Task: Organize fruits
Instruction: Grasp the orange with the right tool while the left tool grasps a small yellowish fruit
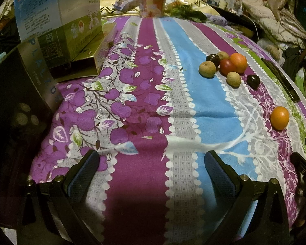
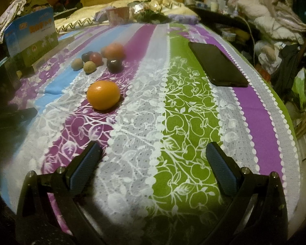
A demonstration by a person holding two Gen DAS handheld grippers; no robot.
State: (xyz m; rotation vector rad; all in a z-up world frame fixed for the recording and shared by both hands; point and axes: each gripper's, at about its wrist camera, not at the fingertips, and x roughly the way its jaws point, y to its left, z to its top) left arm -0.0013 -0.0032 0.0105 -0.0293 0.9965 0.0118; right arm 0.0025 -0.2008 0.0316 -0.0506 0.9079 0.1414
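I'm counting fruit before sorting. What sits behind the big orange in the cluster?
Behind the cluster's orange a brownish-green fruit peeks out, mostly hidden by a dark plum. Anything farther behind is covered.

Striped floral bedspread (image 1: pixel 144 106) underneath everything. Lying on it: clustered fruits (image 1: pixel 226 65), lone orange (image 2: pixel 103 95) apart, black phone (image 2: pixel 217 65), printed box (image 1: pixel 59 16) at the left edge.

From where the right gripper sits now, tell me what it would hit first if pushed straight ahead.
Probably nothing soon. The open right gripper points along bare bedspread; the lone orange lies left of that line and the phone right of it. Far ahead, clutter near the headboard, though depth is unclear.
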